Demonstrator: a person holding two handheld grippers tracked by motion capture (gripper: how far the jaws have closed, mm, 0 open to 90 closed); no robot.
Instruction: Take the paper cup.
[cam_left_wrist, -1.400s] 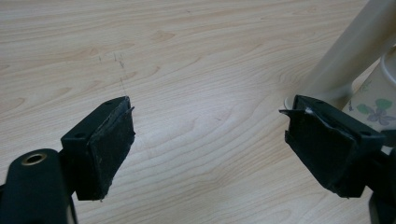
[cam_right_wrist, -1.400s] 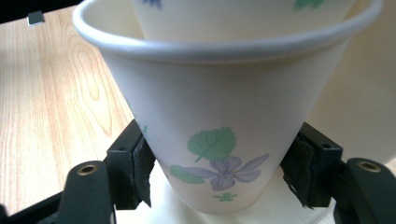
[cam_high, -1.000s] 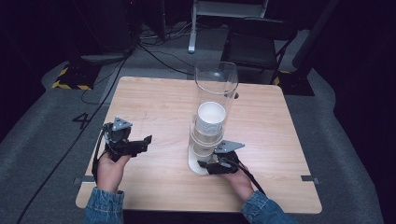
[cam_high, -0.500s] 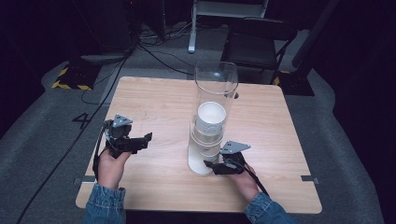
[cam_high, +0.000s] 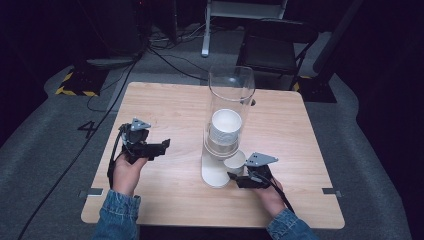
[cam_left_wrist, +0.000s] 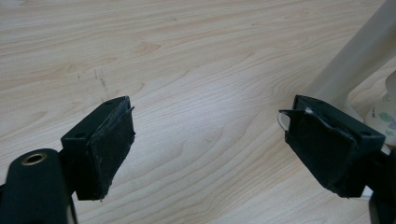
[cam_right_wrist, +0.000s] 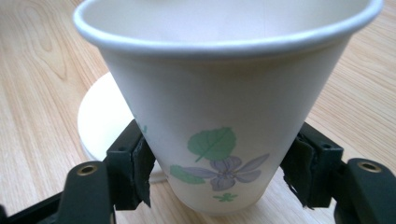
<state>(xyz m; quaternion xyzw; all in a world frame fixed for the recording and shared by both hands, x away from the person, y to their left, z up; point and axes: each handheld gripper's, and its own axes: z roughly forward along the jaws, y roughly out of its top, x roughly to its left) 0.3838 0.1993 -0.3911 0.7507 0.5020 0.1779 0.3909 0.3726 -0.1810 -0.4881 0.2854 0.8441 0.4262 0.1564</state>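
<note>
A tall clear tube dispenser (cam_high: 231, 95) stands mid-table on a white base (cam_high: 214, 176) and holds a stack of white paper cups (cam_high: 226, 129). Just right of the base, my right gripper (cam_high: 236, 178) is shut on a single paper cup (cam_high: 234, 162). In the right gripper view that paper cup (cam_right_wrist: 219, 88), printed with a green leaf and a violet flower, stands upright between the jaws of my right gripper (cam_right_wrist: 219, 175), both pads against its lower wall. My left gripper (cam_high: 161, 146) hovers open over the table's left part, its jaws wide apart around bare wood in the left gripper view (cam_left_wrist: 210, 154).
The wooden table (cam_high: 170, 110) has bare room on its left and far right. The dispenser's white foot (cam_left_wrist: 359, 51) rises at the right of the left gripper view. A dark chair (cam_high: 277, 45) and floor cables lie beyond the far edge.
My right gripper has drawn away from the dispenser's base to the right, with the single cup now showing in its jaws. The left gripper has barely moved.
</note>
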